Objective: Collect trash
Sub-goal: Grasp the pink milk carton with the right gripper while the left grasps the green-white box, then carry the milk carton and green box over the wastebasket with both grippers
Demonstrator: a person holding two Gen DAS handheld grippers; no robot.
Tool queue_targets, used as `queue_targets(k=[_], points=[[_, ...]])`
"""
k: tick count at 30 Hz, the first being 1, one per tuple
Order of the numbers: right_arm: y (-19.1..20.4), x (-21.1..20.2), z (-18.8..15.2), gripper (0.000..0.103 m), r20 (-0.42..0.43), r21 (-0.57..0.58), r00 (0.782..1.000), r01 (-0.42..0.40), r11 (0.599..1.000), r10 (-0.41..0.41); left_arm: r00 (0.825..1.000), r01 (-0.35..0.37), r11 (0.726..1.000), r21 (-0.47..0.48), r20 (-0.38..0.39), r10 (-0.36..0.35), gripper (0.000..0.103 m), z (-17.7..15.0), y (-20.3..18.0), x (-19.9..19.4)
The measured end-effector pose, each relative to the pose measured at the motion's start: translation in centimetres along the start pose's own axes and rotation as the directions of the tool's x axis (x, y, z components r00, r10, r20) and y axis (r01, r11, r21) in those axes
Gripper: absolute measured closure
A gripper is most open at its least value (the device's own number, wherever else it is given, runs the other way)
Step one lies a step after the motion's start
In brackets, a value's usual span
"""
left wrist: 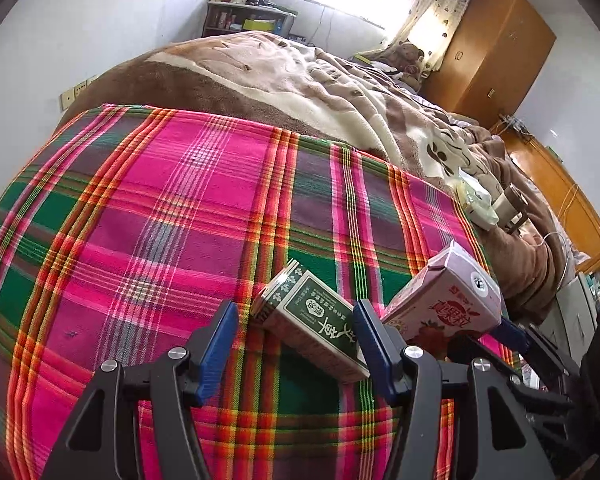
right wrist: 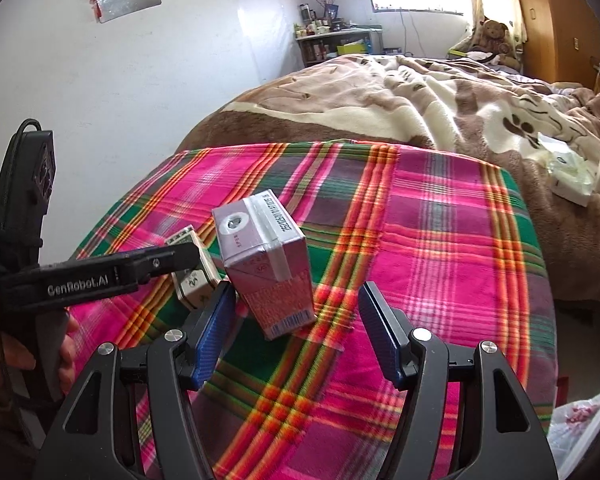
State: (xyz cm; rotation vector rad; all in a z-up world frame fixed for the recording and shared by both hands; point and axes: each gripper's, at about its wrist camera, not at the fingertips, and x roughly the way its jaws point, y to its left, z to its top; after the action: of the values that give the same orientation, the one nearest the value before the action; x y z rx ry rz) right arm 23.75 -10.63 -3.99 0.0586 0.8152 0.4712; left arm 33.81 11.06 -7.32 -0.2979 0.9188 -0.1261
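Observation:
A green box (left wrist: 312, 320) with white print lies flat on the pink plaid cloth (left wrist: 180, 208). It sits between the fingers of my left gripper (left wrist: 296, 340), close to the right pad and clear of the left one, so the jaws are open. Just right of it stands a pink drink carton (left wrist: 448, 300). In the right wrist view the pink drink carton (right wrist: 264, 264) is upright just ahead of my open right gripper (right wrist: 298, 320), nearer its left finger. The left gripper (right wrist: 172, 260) reaches in from the left over the green box (right wrist: 192, 280).
The plaid cloth (right wrist: 420, 240) covers the near end of a bed with a brown and cream blanket (right wrist: 380, 92). A crumpled white wrapper (right wrist: 572, 176) and a cup (left wrist: 510, 204) lie on the blanket at right. A plastic bag (right wrist: 580, 432) hangs at the lower right.

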Motion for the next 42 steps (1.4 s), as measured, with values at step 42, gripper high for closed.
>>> queue_targets(k=[42], points=[[-3.5,-3.4,-0.7,0.06,0.084,0.136,0.992,0.083,0.987,-0.095,0.997,-0.077,0.993,0.095,0.029,0.075,0.068,-1.1,-5.7,1.2]])
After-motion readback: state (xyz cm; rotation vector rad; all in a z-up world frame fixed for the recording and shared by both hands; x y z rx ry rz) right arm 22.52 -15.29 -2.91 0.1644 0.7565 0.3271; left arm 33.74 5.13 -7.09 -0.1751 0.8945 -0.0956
